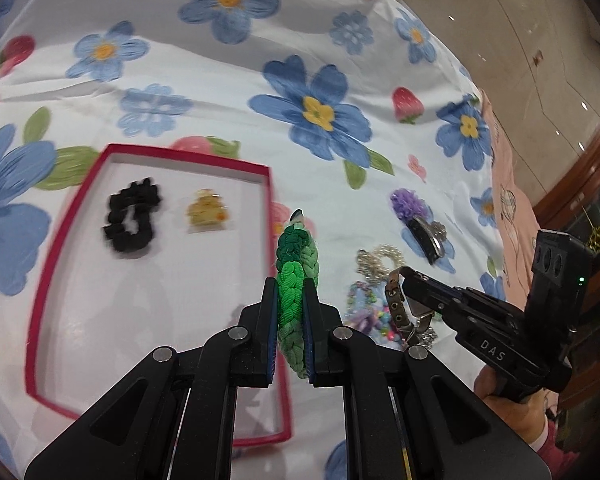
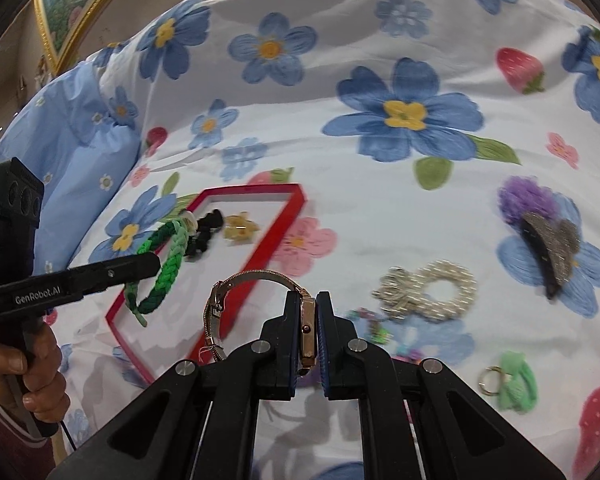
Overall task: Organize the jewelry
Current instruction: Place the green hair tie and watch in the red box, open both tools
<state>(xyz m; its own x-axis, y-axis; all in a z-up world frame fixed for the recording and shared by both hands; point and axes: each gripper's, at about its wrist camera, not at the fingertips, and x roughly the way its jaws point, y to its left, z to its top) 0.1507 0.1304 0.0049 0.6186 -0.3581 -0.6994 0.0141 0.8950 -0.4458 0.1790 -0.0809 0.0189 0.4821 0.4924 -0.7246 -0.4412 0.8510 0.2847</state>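
Flowered bedsheet [image 1: 204,64] under everything, tiled floor beyond its far edge. Red-rimmed tray [image 1: 34,312] lying flat on the sheet, holding a black scrunchie [image 1: 131,216] and a yellow clip [image 1: 206,211] near its far end. Left gripper [image 1: 291,300] raised above the tray's right rim, clenched on a green braid [image 1: 296,276] standing edge-on between the fingers; seen from the right wrist, level and pointing in over the tray, fist wrapped round the handle. Right gripper [image 2: 308,316] raised beside the tray's right edge, clamped on a watch [image 2: 305,330], its mesh band [image 2: 236,280] looping off to the left. Loose on the sheet to the right: pearl ring [image 2: 431,290], purple pompom clip [image 2: 539,232], beaded string [image 2: 373,322], green keyring charm [image 2: 513,380].
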